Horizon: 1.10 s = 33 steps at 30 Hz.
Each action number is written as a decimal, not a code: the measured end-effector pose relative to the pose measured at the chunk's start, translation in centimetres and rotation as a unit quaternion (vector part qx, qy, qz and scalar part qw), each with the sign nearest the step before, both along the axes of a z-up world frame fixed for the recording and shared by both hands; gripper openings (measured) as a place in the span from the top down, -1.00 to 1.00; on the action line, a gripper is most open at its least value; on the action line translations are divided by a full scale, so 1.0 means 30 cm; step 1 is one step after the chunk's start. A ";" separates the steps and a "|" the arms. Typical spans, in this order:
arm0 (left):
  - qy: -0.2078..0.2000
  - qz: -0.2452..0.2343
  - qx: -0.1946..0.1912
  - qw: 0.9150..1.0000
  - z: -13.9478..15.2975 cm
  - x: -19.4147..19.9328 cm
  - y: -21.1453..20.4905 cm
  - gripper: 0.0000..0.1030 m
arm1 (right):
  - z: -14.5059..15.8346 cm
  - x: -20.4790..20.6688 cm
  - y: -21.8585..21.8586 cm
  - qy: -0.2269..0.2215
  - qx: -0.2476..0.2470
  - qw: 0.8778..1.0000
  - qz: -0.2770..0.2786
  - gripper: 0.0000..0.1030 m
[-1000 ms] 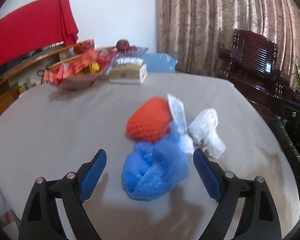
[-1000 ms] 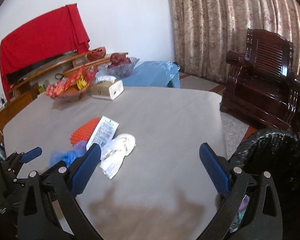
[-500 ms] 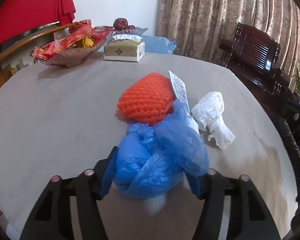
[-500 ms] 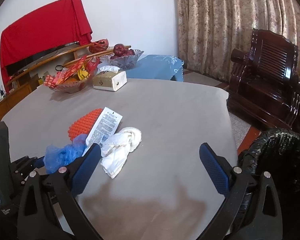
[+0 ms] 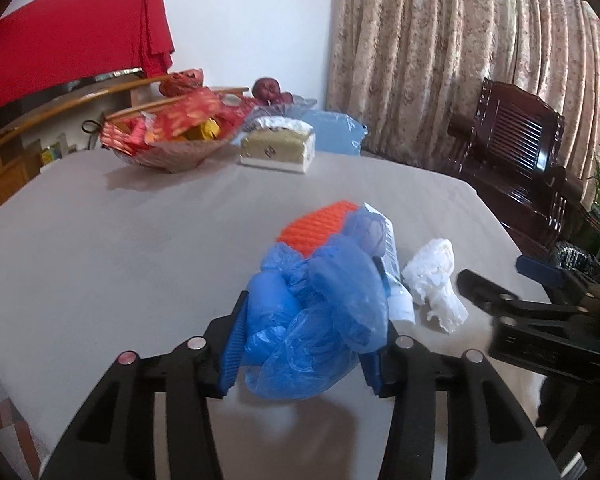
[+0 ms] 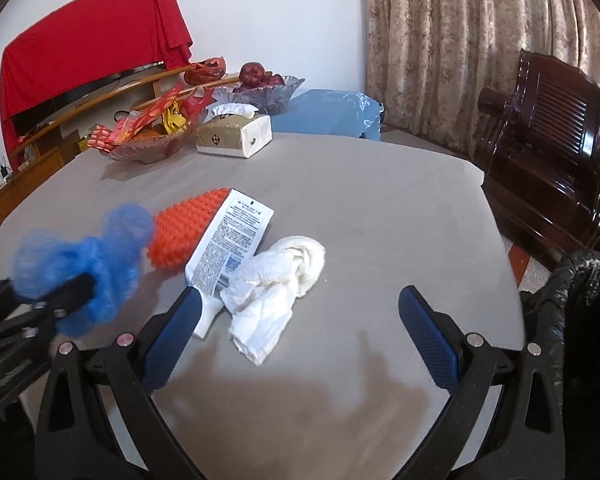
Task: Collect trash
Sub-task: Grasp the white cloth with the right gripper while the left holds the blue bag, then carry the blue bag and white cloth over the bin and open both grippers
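Nearest to me, the left gripper [image 5: 303, 348] has just been closing its jaws and now clamps the crumpled blue plastic bag [image 5: 319, 312], lifted slightly off the grey table [image 6: 379, 208]. The right gripper [image 6: 300, 334] hangs wide open and empty, near the crumpled white tissue [image 6: 276, 284]. Beyond lie the white printed sachet [image 6: 232, 240] and the orange foam net [image 6: 184, 228]. Risk: thin film may slip free, or snag the sachet and drag it. The black-lined bin [image 6: 579, 300] stands right.
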<state>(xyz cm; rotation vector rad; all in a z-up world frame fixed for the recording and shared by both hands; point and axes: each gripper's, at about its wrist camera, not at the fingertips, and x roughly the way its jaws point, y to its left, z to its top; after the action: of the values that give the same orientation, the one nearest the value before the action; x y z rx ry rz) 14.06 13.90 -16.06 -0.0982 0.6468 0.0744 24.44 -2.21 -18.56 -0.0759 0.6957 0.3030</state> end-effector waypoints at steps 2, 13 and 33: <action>-0.007 0.004 0.002 1.000 0.014 -0.008 0.015 0.06 | -0.009 0.026 0.012 0.006 -0.001 1.000 -0.003 -0.86; -0.022 0.022 0.002 1.000 0.032 0.012 0.059 0.06 | -0.084 0.148 0.079 0.068 -0.020 0.997 0.005 -0.50; -0.044 -0.012 0.014 0.999 0.146 0.022 -0.092 0.05 | 0.219 -0.008 -0.089 -0.011 0.028 0.999 0.040 0.37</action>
<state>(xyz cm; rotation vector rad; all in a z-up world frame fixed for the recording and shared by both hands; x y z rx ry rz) 14.71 11.14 -11.67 -0.0671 0.5584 0.0552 24.19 -4.89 -11.98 -0.0540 0.6636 0.3981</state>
